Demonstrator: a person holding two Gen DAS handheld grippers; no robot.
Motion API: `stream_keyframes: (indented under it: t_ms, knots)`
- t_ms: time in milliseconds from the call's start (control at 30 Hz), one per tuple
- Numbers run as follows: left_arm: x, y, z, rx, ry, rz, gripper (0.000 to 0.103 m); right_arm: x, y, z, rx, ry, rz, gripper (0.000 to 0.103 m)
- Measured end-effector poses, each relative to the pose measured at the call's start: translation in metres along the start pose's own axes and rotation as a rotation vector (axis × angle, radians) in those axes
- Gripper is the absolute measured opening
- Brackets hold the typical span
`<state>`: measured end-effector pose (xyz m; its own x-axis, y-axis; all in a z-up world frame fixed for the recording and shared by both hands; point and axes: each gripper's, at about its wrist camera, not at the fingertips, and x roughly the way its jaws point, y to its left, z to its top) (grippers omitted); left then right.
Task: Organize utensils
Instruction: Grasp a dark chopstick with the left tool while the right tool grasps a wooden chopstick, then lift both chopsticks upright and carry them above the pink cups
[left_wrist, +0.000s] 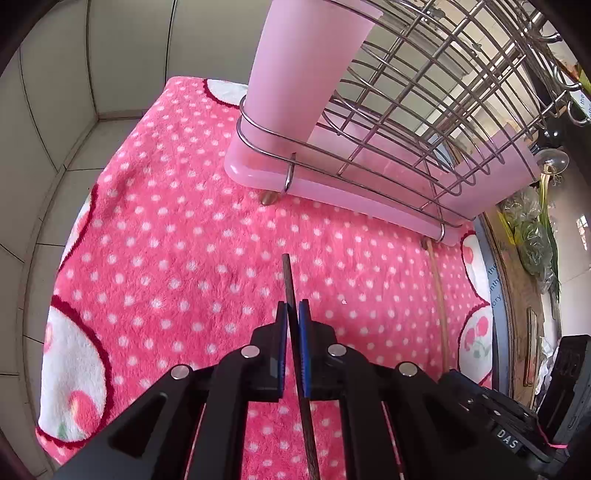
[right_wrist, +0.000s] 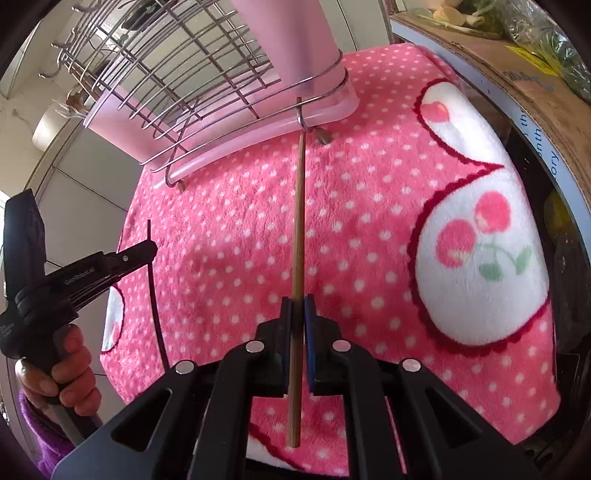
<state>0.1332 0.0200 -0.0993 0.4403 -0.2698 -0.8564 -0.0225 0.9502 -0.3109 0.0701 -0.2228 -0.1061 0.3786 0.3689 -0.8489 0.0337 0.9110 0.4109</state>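
A pink dotted blanket (right_wrist: 369, 229) covers the counter below a wire dish rack (left_wrist: 424, 92). The left gripper (left_wrist: 293, 314) clenches a dark chopstick (left_wrist: 288, 277); the right gripper (right_wrist: 297, 310) clamps a wooden chopstick (right_wrist: 298, 221) pointing towards the rack.

Left gripper (left_wrist: 292, 314) angled steeply downward, jaws clamped on a dark chopstick (left_wrist: 289, 280). Right gripper (right_wrist: 297, 310) likewise tilted down, jaws closed on a wooden chopstick (right_wrist: 298, 221). Left hand (right_wrist: 64, 373) wraps the handle.

A fluffy pink cloth (right_wrist: 369, 229) covers the bench. The rack (left_wrist: 424, 92) is shiny metal wire; its tray (left_wrist: 332, 192) smooth matt plastic. One chopstick (right_wrist: 298, 221) looks like pale wood.
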Motion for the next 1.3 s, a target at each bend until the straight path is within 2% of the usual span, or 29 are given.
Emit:
stream_keyframes:
  t_ms: [133,300,400,467,600,700,967,1133,1300]
  knots:
    - [0.003,-0.005,0.001,0.008,-0.009,0.001,0.005,-0.012,-0.002,-0.009,0.016,0.047,0.018,0.007]
    - [0.009,-0.009,0.0,0.015,0.002,-0.006,0.005,-0.007,-0.002,-0.022,-0.001,0.114,-0.013,0.007]
    - [0.012,-0.009,-0.001,0.016,0.009,-0.012,0.005,0.001,-0.001,-0.023,-0.021,0.115,-0.046,0.007]
    - [0.014,-0.008,0.0,0.01,0.016,-0.017,0.005,0.002,-0.002,-0.021,-0.015,0.119,-0.032,0.007]
    - [0.018,-0.007,0.001,0.005,0.027,-0.03,0.005,-0.003,0.0,-0.003,-0.026,0.083,-0.027,0.009]
    - [0.022,-0.006,0.001,0.001,0.038,-0.038,0.005,-0.006,0.0,0.016,-0.022,0.047,-0.022,0.023]
    - [0.026,-0.006,0.0,0.0,0.048,-0.049,0.005,0.018,0.019,0.059,-0.105,-0.001,-0.085,0.023]
    - [0.024,-0.007,0.003,-0.001,0.042,-0.048,0.005,0.039,0.019,0.077,-0.118,0.036,-0.141,0.023]
    - [0.024,-0.008,0.006,0.007,0.044,-0.042,0.004,0.057,0.014,0.084,-0.103,0.089,-0.109,0.02]
